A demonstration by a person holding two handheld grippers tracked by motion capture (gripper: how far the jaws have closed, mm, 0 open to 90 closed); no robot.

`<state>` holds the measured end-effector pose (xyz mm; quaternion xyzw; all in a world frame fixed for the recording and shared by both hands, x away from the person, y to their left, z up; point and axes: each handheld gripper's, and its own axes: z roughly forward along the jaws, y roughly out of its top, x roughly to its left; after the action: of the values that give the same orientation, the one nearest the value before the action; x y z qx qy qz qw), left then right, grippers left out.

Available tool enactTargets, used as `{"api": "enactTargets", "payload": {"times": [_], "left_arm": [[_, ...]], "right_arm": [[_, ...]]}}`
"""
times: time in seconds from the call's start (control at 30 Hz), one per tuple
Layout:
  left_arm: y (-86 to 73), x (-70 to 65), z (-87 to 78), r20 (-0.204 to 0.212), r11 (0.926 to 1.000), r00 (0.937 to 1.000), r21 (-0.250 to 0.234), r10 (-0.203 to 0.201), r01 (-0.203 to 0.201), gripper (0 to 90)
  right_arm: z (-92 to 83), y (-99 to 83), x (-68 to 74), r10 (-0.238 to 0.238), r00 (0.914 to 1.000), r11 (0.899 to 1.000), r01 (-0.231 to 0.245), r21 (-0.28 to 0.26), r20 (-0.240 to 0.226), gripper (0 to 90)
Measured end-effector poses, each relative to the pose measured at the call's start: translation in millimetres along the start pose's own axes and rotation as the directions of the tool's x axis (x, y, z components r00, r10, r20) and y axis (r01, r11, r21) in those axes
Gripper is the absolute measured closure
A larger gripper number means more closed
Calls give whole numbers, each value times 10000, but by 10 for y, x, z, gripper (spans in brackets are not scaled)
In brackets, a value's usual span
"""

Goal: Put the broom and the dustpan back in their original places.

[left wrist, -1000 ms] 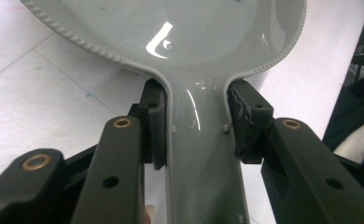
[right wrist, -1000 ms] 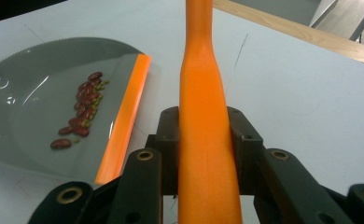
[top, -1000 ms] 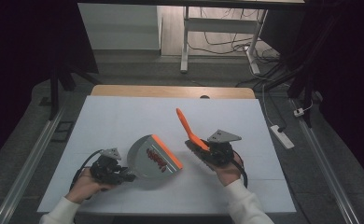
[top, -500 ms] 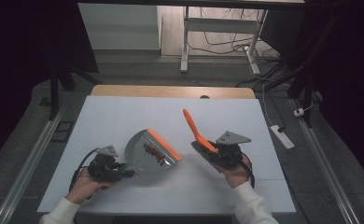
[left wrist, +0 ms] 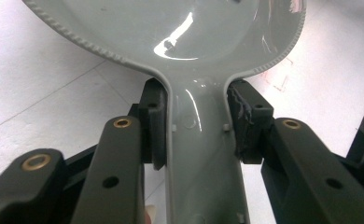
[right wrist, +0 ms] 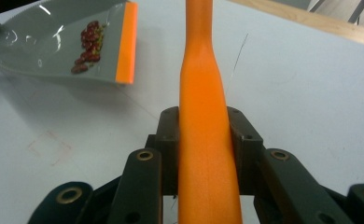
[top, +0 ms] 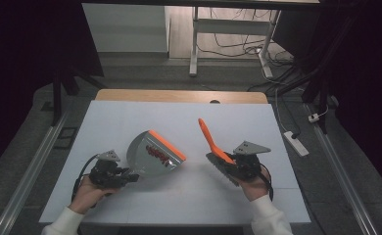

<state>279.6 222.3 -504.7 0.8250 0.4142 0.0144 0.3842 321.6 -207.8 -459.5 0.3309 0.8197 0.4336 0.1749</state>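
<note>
The right hand-held gripper (top: 230, 164), clamping the unlabelled orange brush (top: 211, 142), has shifted right; the left hand-held gripper (top: 125, 177) clamps the dustpan (top: 150, 156).

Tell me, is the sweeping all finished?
Nearly. Done: a little pile of red bits already lies in the grey dustpan. In hand: the left gripper grips the dustpan's handle, and the right gripper holds the orange brush, apart from the pan. Left: emptying the dustpan, probably, and setting both down.
</note>
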Motion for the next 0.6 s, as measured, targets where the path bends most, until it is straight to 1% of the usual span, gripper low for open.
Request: {"api": "enactTargets", "payload": {"times": [0.1, 0.27, 0.37, 0.43, 0.5, 0.6], "left_arm": [[-19, 0, -27, -177, 9997, 9996, -124, -210, 207, 613], [-30, -2, -63, -677, 9982, 9963, -303, -528, 508, 613], [-16, -3, -67, -1047, 9979, 9929, -392, -558, 520, 614], [-16, 1, -68, -1162, 9970, 9909, -451, -683, 634, 613], [-23, -4, -80, -1301, 9962, 9885, -490, -771, 713, 613], [-45, -20, -118, -1371, 9940, 9860, -673, -953, 867, 613]], "right_arm": [[-36, -27, -23, 153, 9999, 9999, -153, 2, -54, 701], [-103, -71, -98, 252, 9996, 9997, -252, -37, -129, 701], [-125, -91, -147, 211, 9994, 9998, -211, 10, -270, 701], [-128, -91, -175, 135, 9992, 9999, -134, 26, -385, 701], [-121, -93, -202, 180, 9987, 9998, -180, 4, -477, 701], [-108, -105, -231, 200, 9981, 9998, -197, 54, -584, 701]]}}
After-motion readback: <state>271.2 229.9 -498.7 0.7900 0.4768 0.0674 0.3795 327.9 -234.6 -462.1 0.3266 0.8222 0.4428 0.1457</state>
